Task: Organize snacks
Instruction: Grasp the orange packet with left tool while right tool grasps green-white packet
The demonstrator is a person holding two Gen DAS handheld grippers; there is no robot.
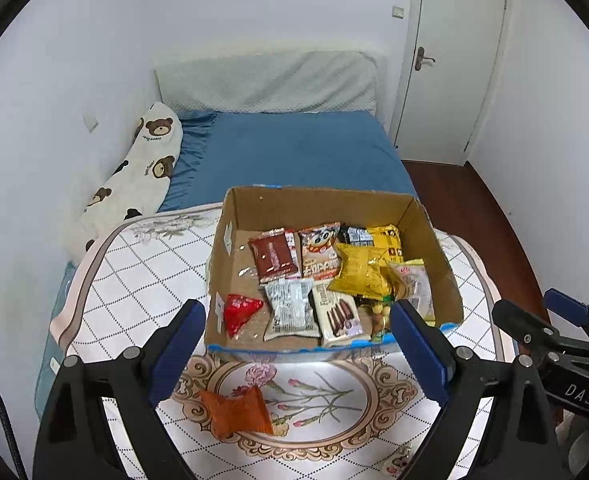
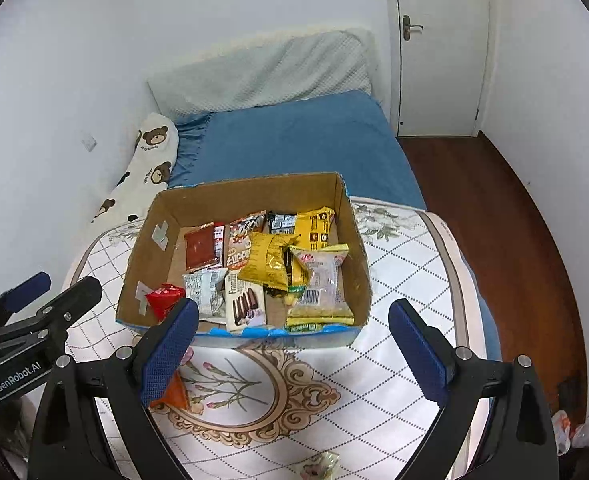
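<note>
A cardboard box (image 1: 326, 204) (image 2: 254, 192) sits on the floral table cloth, holding several snack packets. Among them are a red triangular packet (image 1: 240, 312) (image 2: 164, 296), a yellow bag (image 1: 358, 272) (image 2: 266, 260) and a brown packet (image 1: 274, 256). An orange packet (image 1: 236, 412) (image 2: 172, 394) lies on the cloth in front of the box. My left gripper (image 1: 297, 308) hovers above the box's near edge, open and empty. To its right, my right gripper (image 2: 294, 309) hangs open and empty too. Each shows at the edge of the other's view, the right gripper (image 1: 534, 306) and the left gripper (image 2: 60, 286).
A small clear packet (image 2: 318, 466) lies at the table's near edge. Behind the table stands a bed with a blue sheet (image 1: 302, 148) and a bear-print pillow (image 1: 142, 168). A white door (image 1: 450, 60) and dark wooden floor (image 2: 494, 220) are at the right.
</note>
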